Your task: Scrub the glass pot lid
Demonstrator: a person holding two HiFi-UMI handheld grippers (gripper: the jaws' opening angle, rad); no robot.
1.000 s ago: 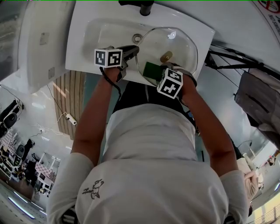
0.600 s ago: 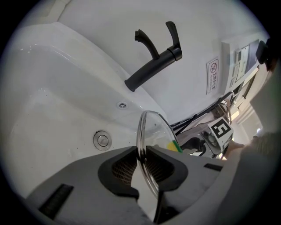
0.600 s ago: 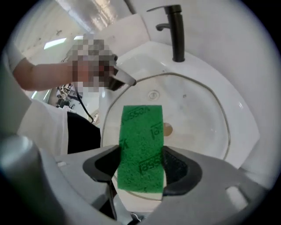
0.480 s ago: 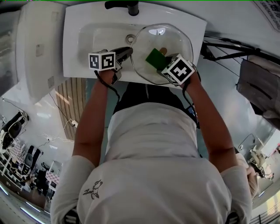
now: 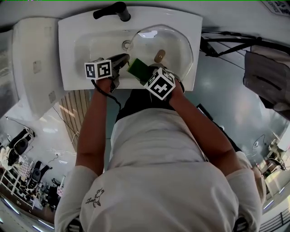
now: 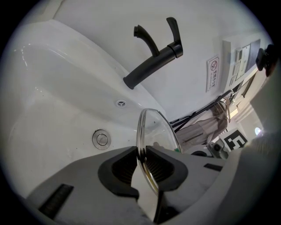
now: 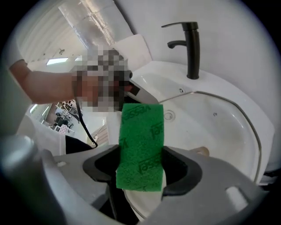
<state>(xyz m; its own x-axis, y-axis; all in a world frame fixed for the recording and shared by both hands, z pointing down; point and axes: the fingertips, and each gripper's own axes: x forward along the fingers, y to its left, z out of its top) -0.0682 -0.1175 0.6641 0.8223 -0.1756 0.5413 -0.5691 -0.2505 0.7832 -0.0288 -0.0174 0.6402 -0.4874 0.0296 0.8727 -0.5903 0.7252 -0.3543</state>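
The glass pot lid [image 5: 170,43] hangs tilted over the white sink [image 5: 86,45], its knob [image 5: 159,55] facing me. My left gripper [image 5: 125,58] is shut on the lid's left rim; the left gripper view shows the steel rim [image 6: 141,132] edge-on, pinched between both pads. My right gripper [image 5: 144,72] is shut on a green scrub sponge [image 5: 137,67], which sits at the lid's near-left edge, close to the left jaws. In the right gripper view the sponge [image 7: 141,145] stands upright between the pads, with the lid [image 7: 219,132] behind it. I cannot tell whether the sponge touches the glass.
A black faucet [image 5: 117,10] stands at the back of the sink, and the drain [image 6: 101,139] lies below the lid. A white toilet cistern [image 5: 31,63] is left of the sink. A rack with cloth [image 5: 267,77] is on the right.
My right gripper has carried the sponge left across the lid, from near the knob to the near-left edge, and rolled. The left gripper has kept its hold on the rim.
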